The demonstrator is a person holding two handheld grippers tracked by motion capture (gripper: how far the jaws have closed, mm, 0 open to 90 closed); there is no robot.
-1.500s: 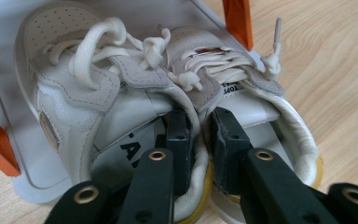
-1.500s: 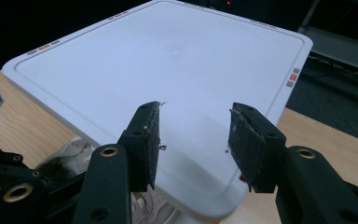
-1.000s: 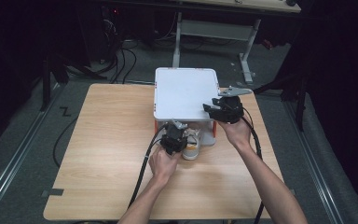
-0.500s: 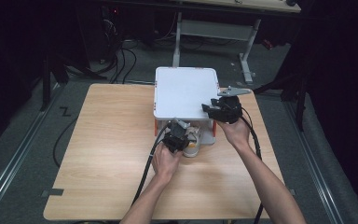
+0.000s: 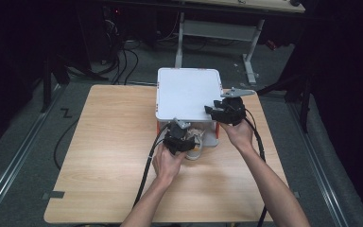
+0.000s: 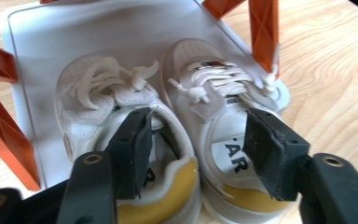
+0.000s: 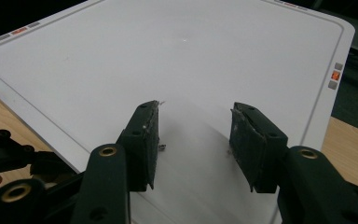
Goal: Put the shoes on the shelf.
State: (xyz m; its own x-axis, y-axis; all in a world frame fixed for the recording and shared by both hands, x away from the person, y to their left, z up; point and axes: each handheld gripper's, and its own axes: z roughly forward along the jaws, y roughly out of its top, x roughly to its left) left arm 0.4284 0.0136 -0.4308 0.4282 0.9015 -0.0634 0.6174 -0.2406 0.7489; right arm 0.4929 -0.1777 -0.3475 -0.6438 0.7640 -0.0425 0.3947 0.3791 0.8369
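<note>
Wooden table point(image 5: 104, 156) carrying a white two-tier rack point(image 5: 186, 92) on orange legs. Pair of white shoes point(image 6: 168, 116) resting on its lower shelf, heels outward. Left hand-held gripper point(image 6: 196, 149) open, apparently straddling adjoining heel collars. Right hand-held gripper point(image 7: 193, 140) open, empty, just above the top shelf.

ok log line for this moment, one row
left gripper: open, jaws astride white shoes on lower shelf | right gripper: open, over white top shelf, holding nothing
</note>
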